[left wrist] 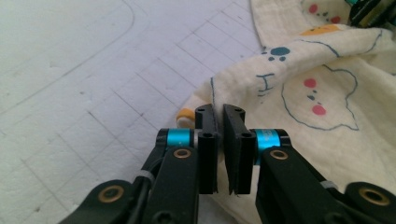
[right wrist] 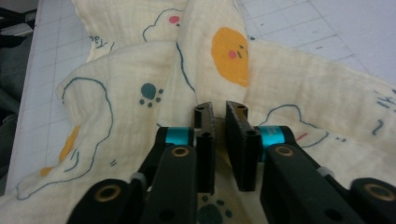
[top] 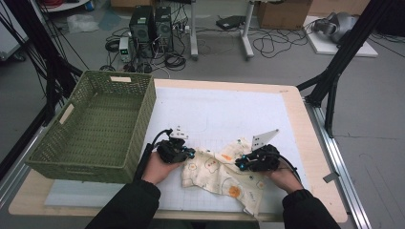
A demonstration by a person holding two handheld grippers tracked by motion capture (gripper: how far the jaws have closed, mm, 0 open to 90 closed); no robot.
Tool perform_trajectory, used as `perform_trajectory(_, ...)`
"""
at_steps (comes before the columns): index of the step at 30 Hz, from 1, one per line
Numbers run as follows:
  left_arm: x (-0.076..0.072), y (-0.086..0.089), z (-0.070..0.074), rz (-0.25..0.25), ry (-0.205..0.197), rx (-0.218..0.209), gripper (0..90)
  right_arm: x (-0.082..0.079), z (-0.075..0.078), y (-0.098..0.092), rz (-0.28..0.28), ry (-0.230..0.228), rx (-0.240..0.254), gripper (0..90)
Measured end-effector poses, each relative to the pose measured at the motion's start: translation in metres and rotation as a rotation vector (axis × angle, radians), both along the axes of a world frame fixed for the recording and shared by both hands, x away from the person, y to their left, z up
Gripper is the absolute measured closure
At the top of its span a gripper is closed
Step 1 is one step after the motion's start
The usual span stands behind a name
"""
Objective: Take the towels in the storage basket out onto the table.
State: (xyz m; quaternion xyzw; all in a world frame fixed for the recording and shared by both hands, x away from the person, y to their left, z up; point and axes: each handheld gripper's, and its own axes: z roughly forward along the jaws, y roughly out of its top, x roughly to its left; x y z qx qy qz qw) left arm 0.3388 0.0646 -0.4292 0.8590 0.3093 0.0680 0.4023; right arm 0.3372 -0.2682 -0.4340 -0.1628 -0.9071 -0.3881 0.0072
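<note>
A cream cloth (top: 216, 175) printed with animal outlines, paw prints and orange patches lies crumpled on the white gridded mat (top: 224, 109) near the table's front edge. My left gripper (top: 189, 153) is at the cloth's left edge. In the left gripper view its jaws (left wrist: 219, 112) stand almost together, pinching the hem of the cloth (left wrist: 317, 79). My right gripper (top: 240, 164) is over the cloth's right part. Seen from the right gripper view, it (right wrist: 219, 109) is shut on a raised fold of the cloth (right wrist: 121, 107).
A green woven basket (top: 149, 114) with nothing in it stands on the left of the table, close beside my left hand. The wooden table rim (top: 297, 114) borders the mat on the right. Black frame posts, computers and cables are on the floor beyond.
</note>
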Motion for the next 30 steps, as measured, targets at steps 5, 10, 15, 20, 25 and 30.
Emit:
perform_trajectory(5,-0.018,0.006,0.013,-0.039,-0.025,-0.019,85.8,-0.009,0.004,-0.001,-0.005,-0.032,-0.001,86.7)
perform_trajectory(10,-0.039,0.017,0.011,-0.073,0.005,-0.035,85.8,-0.022,0.007,-0.001,0.002,-0.053,0.011,86.8)
perform_trajectory(15,-0.051,0.021,-0.005,-0.097,0.064,-0.036,85.6,-0.037,-0.004,0.002,0.007,-0.045,-0.007,86.8)
perform_trajectory(20,-0.05,0.021,-0.004,-0.111,0.075,-0.051,83.6,-0.041,-0.006,0.001,-0.005,-0.058,-0.004,86.7)
perform_trajectory(25,-0.044,0.027,0.009,-0.107,0.059,-0.081,75.4,-0.042,-0.007,0.001,0.001,-0.069,-0.002,86.7)
perform_trajectory(30,-0.038,0.029,0.025,-0.092,0.031,-0.118,69.7,-0.043,-0.006,0.002,0.009,-0.085,-0.008,86.7)
